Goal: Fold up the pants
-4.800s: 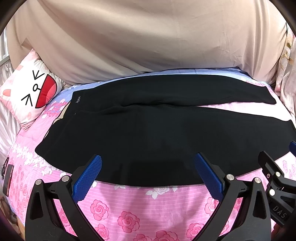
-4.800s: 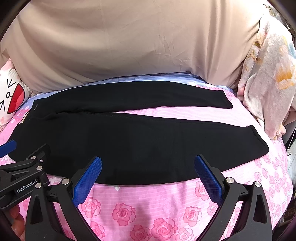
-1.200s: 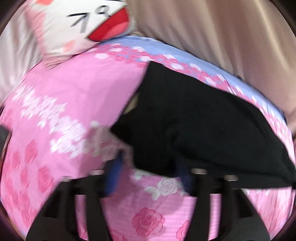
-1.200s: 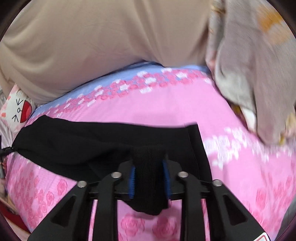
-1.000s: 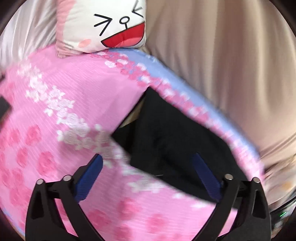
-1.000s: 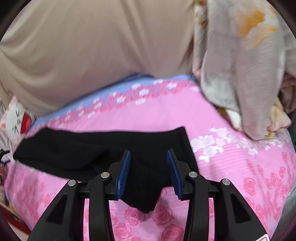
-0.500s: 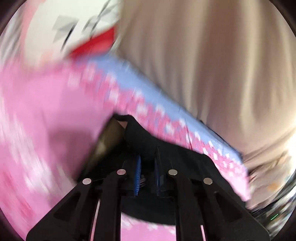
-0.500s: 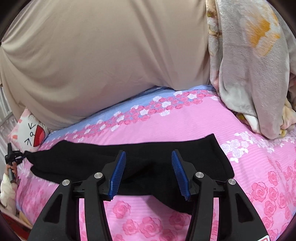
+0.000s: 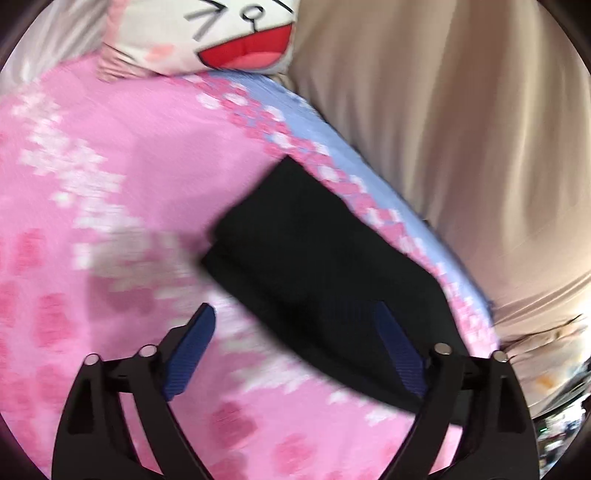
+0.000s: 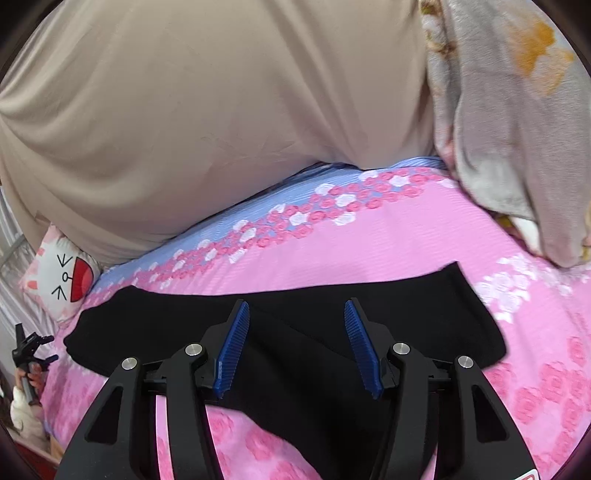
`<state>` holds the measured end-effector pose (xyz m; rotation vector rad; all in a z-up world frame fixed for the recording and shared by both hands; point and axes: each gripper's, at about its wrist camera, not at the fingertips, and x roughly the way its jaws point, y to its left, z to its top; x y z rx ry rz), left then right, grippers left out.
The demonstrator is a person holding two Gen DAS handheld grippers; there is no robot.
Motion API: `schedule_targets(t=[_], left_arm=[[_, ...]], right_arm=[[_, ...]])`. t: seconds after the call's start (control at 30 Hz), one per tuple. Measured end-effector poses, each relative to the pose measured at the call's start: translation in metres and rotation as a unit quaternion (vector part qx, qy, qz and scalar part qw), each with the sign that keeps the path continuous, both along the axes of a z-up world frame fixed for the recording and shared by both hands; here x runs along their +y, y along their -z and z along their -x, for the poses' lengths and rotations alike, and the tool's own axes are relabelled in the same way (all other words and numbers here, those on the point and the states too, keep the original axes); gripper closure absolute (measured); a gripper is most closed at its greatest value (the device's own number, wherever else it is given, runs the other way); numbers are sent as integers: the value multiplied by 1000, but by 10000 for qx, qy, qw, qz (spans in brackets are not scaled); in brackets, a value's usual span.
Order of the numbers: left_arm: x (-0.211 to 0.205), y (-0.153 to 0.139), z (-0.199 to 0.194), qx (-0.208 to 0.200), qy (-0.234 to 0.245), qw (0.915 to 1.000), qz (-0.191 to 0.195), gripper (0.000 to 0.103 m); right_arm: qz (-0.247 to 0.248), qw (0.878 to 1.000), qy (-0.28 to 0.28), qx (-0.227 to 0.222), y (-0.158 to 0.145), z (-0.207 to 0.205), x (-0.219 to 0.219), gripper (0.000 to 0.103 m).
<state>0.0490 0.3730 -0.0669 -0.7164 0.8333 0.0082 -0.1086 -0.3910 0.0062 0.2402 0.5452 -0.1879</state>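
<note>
The black pants (image 10: pixel 295 332) lie on the pink rose bedspread (image 10: pixel 369 251), folded lengthwise with one leg over the other. My right gripper (image 10: pixel 295 314) is open and empty, its blue pads above the leg end of the pants. In the blurred left wrist view the waist end of the pants (image 9: pixel 314 258) lies flat, and my left gripper (image 9: pixel 295 321) is open and empty, held just over its near edge. My left gripper also shows small at the far left of the right wrist view (image 10: pixel 31 350).
A cartoon-face pillow (image 9: pixel 221 33) sits at the head of the bed and also shows in the right wrist view (image 10: pixel 62 280). A beige sheet (image 10: pixel 221 110) hangs behind the bed. A flowered grey blanket (image 10: pixel 509 110) hangs at the right.
My left gripper has opened and let go of the waist end, then drawn back. My right gripper has opened a little wider and pulled slightly back from the legs.
</note>
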Motion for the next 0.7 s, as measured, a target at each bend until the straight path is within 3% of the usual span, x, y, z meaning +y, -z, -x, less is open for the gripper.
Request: schedule_targets(t=[0.07, 0.13, 0.17, 0.27, 0.33, 0.4, 0.5, 0.6, 0.63, 0.67, 0.7], left_arm=[[-2, 12, -19, 182, -46, 9996, 216, 16], [-3, 24, -34, 474, -119, 9986, 217, 65], [-3, 27, -35, 629, -146, 9978, 127, 69], [0, 19, -17, 724, -460, 9963, 30, 62], [0, 8, -7, 705, -779, 9944, -131, 46], [-11, -12, 1, 524, -1040, 9916, -557, 46], [-45, -41, -1, 296, -890, 9874, -1278, 45], [-94, -55, -4, 148, -219, 9871, -1580, 24], [-109, -56, -4, 117, -60, 9859, -1670, 23], [-121, -56, -5, 109, 67, 9839, -1783, 23], [-135, -56, -6, 118, 193, 9807, -1943, 23]], right_arm=[[6, 10000, -67, 27, 5, -6, 7, 50], [121, 9998, -1, 135, 12, -1, 12, 50], [133, 9998, 50, 166, 14, 5, 11, 50], [44, 9983, 514, 268, 19, 42, -5, 42], [-109, 9960, 848, 255, 19, 68, -21, 38], [-222, 9949, 959, 215, 18, 78, -31, 37], [-440, 9919, 1044, 572, 29, 67, -48, 37], [-45, 9811, 1245, 1483, 56, 42, -47, 36], [362, 9813, 1212, 1453, 58, 42, -36, 55], [469, 9813, 1048, 1544, 60, 39, -28, 82], [677, 9788, 1048, 1622, 59, 37, -20, 88]])
